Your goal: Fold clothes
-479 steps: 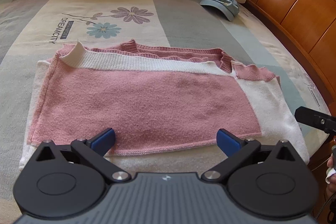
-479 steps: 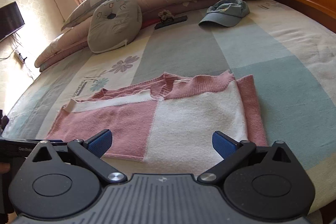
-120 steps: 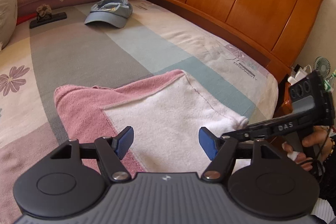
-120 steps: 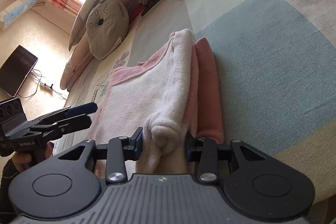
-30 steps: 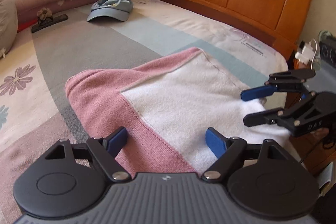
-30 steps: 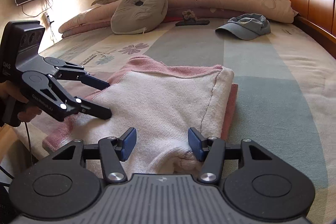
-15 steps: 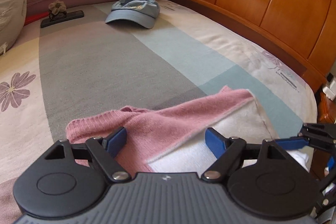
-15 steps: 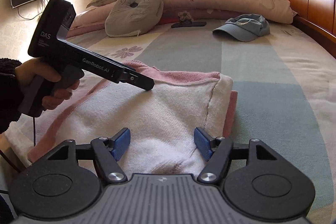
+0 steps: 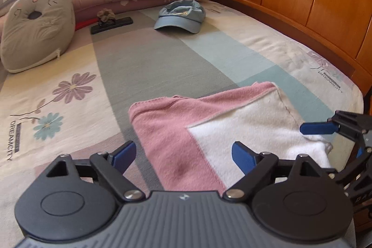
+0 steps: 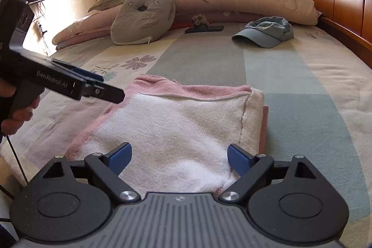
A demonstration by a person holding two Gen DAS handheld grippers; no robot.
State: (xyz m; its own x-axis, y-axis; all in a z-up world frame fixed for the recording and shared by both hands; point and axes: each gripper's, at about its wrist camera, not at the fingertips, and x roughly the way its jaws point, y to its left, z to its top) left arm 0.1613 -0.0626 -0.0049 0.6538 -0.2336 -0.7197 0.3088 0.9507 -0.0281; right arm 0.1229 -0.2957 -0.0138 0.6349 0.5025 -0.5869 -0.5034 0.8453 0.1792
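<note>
Since a second ago both tools let go and spread.

Left wrist view: left tool (image 9: 182,156) jaws opening, nothing pinched; sweater (image 9: 209,131) folded on the bed (image 9: 162,66), pink flap at 11 o'clock.

Right wrist view: right tool (image 10: 179,158) jaws opening over the white panel (not gripping). Knit looks soft, light and floppy; best pinched at a folded edge or corner.
</note>
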